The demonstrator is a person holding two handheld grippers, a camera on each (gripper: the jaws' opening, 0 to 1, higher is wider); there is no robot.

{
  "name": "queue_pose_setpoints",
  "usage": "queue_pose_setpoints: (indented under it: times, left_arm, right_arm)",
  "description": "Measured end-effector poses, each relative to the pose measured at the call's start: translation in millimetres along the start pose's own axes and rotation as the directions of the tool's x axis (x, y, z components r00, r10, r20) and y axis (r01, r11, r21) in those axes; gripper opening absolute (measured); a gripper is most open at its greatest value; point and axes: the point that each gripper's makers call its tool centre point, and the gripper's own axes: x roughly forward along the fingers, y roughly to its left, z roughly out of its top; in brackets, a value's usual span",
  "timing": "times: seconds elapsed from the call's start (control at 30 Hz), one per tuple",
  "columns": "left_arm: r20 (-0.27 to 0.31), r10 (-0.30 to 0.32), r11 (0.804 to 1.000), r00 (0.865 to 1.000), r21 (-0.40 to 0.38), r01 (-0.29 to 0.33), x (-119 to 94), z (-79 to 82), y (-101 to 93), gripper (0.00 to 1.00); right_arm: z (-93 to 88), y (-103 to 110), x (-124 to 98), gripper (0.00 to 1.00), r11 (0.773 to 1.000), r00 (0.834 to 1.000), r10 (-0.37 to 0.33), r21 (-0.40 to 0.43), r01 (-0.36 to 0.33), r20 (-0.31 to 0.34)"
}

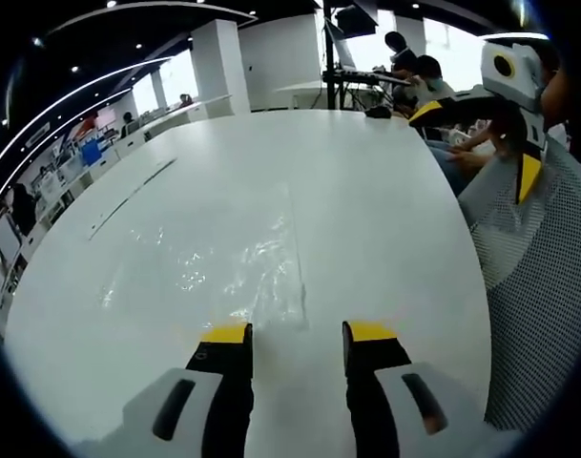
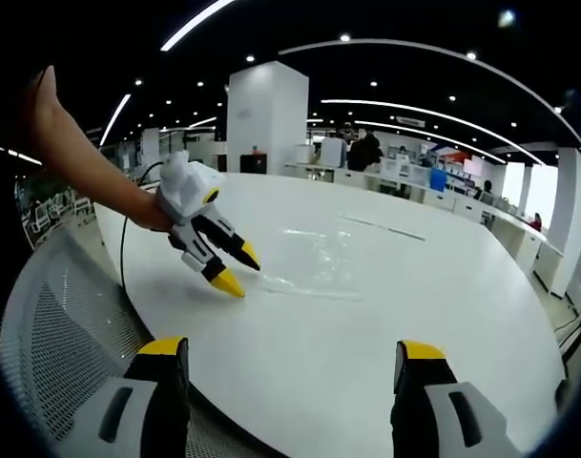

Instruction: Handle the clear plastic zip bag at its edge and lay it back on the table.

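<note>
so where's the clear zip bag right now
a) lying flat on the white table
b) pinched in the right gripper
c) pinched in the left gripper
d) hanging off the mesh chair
a: the clear zip bag lies flat on the white table, just ahead of the open left gripper, whose jaws hold nothing.

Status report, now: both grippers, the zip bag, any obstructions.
Left gripper open at bag's near edge. Right gripper open, held back. Zip bag flat on table. No obstructions.
</note>
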Motion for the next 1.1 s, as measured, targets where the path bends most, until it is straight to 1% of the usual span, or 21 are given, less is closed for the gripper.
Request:
queue_pose_setpoints:
  times: [0.03,0.13,0.27,0.4,0.47,0.53,0.57,0.63,0.7,0.77,0.87,1.1]
  left_arm:
    - [-0.001,0.001,1.0,1.0,0.002,-0.001,0,0.1,0.1,0.33]
    - [-0.007,-0.006,1.0,1.0,0.011,0.006,4,0.3,0.9,0.33]
    - [-0.002,-0.008,1.0,1.0,0.011,0.008,6,3.4,2.7,0.32]
    - [0.001,-0.017,1.0,1.0,-0.004,0.017,8,2.3,4.0,0.29]
    - [0.008,-0.019,0.999,1.0,-0.026,0.019,8,2.2,4.7,0.28]
    - [0.013,-0.024,0.999,1.0,-0.049,0.024,9,1.6,5.1,0.26]
    - [0.016,-0.037,0.997,0.999,-0.068,0.038,10,0.3,4.0,0.24]
    - [0.024,-0.025,0.998,0.999,-0.057,0.027,10,1.8,3.4,0.19]
    - [0.025,-0.028,0.998,0.999,-0.059,0.03,11,0.0,4.2,0.14]
    - [0.028,-0.027,0.998,0.999,-0.061,0.029,12,-1.7,5.7,0.13]
    - [0.031,-0.04,0.997,0.999,-0.066,0.042,12,-2.9,4.8,0.07]
    - [0.035,-0.039,0.996,0.999,-0.082,0.041,11,-4.7,5.5,0.05]
  right_arm:
    - [-0.1,0,0,0.89,1.0,1.0,0.0,0.0,0.0,0.0]
    - [-0.6,-1,0,0.89,1.0,1.0,-0.004,0.004,0.004,-0.002]
    - [-1.0,-1,0,0.89,1.0,1.0,-0.006,0.007,0.006,-0.004]
    - [-1.2,-1,0,0.89,1.0,1.0,-0.005,0.007,0.005,-0.006]
    - [-1.2,-1,0,0.89,1.0,1.0,-0.005,0.007,0.005,-0.006]
    - [-1.5,-1,0,0.89,1.0,1.0,-0.005,0.006,0.006,-0.008]
    - [-1.6,-1,0,0.89,1.0,1.0,-0.005,0.007,0.005,-0.009]
    - [-1.7,-1,0,0.89,1.0,1.0,-0.005,0.007,0.005,-0.01]
    - [-1.9,-1,0,0.89,1.0,1.0,-0.005,0.007,0.005,-0.011]
    - [-1.9,-1,0,0.89,1.0,1.0,-0.004,0.007,0.004,-0.012]
    - [-2.1,-1,0,0.88,1.0,1.0,-0.004,0.007,0.004,-0.013]
    - [-2.0,-1,0,0.88,1.0,1.0,-0.005,0.007,0.005,-0.014]
